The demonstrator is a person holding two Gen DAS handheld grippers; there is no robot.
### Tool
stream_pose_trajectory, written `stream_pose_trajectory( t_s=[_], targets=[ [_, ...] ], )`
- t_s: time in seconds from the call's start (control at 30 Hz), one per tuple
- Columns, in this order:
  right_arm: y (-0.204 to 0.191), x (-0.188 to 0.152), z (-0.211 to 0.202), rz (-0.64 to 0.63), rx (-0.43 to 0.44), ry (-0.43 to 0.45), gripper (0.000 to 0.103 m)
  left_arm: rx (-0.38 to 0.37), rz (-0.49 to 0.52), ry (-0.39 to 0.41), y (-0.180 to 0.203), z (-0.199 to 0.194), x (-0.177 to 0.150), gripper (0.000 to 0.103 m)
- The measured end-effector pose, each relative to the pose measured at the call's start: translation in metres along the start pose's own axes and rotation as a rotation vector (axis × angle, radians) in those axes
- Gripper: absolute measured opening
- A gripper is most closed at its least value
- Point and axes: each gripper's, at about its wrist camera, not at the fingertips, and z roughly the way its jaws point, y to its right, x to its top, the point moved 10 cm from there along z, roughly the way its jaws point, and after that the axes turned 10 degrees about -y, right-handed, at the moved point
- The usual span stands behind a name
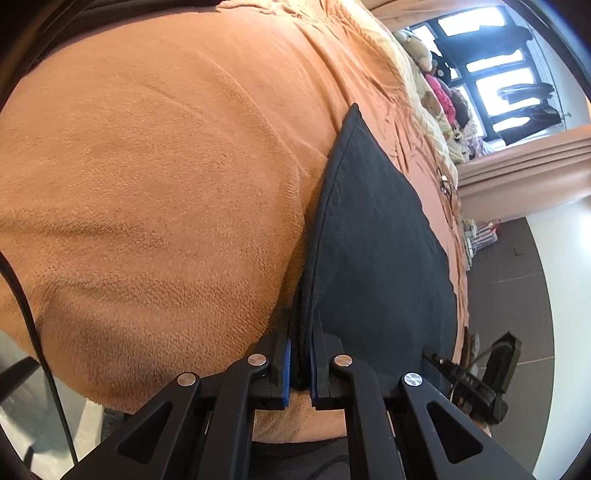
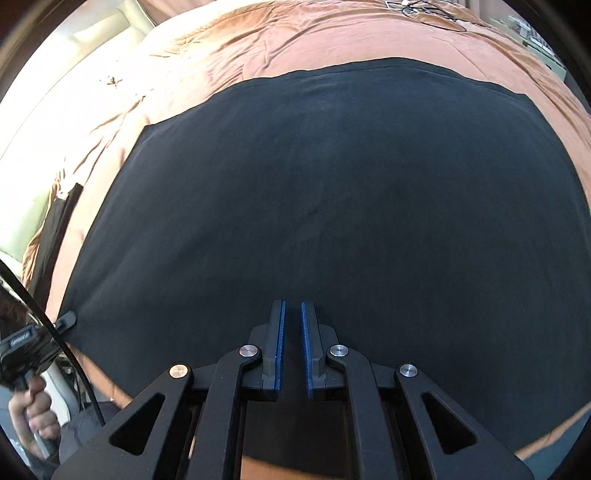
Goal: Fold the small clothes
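A black garment (image 2: 332,203) lies spread flat on an orange fleece blanket (image 2: 258,48). In the left wrist view the garment (image 1: 376,236) runs up and to the right, and my left gripper (image 1: 301,317) is shut on its near hemmed edge, with the fabric bunched between the blue pads (image 1: 287,365). The right wrist view looks down on the cloth's near part, where my right gripper (image 2: 293,304) hovers shut with nothing between its fingers. The left gripper's tip (image 2: 66,319) shows at the garment's lower-left corner, with a hand (image 2: 33,406) on its handle.
The blanket (image 1: 166,184) covers a bed. Glasses and thin cables (image 2: 424,11) lie at its far side. Soft toys and clothes (image 1: 439,88) pile up by a window, beside a curtain (image 1: 517,166). Dark tiled floor (image 1: 517,277) lies past the bed's edge.
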Motion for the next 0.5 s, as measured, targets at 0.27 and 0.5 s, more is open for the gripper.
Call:
stream_pose_trajectory(
  t_s=[0.27,0.5],
  targets=[
    [0.013,0.074,0.011,0.002,-0.036,0.015,0.005,0.060,-0.025,0.028,-0.002,0.001,-0.004,0.007],
    [0.023,0.144,0.024,0.005,-0.071,0.030,0.005,0.109,-0.054,0.051,-0.002,0.001,-0.005,0.007]
  ],
)
